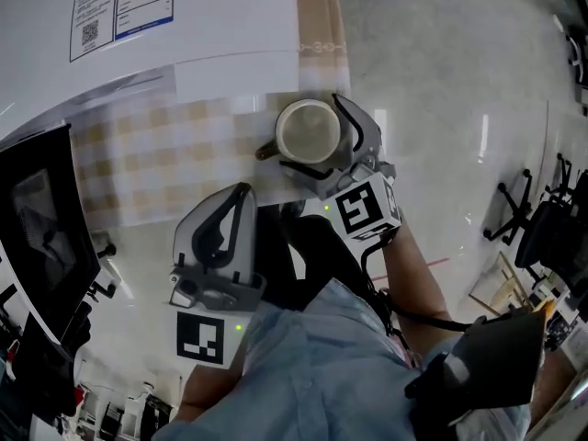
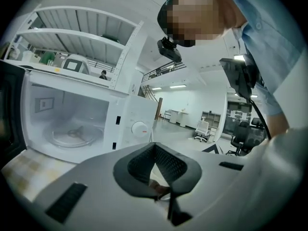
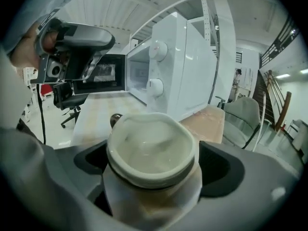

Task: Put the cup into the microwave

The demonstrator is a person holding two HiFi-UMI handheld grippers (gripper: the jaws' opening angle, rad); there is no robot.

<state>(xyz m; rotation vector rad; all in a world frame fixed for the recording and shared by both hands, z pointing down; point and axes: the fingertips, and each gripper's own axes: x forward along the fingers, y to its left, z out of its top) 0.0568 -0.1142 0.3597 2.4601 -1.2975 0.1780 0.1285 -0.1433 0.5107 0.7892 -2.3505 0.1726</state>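
Note:
A cream cup with a small dark handle stands on the checked tablecloth, just in front of the white microwave. My right gripper is open, with the cup upright between its wide-spread jaws and a gap showing on each side. The microwave's door hangs open at the left, and the glass turntable shows in the lit cavity. My left gripper hovers off the table's near edge, left of the cup. It is shut with nothing held, and its tips meet in a point.
The cup sits near the table's near right corner, where the floor begins. Black office chairs stand on the floor at the far right. A grey chair sits behind the microwave's control side. Shelving rises above the microwave.

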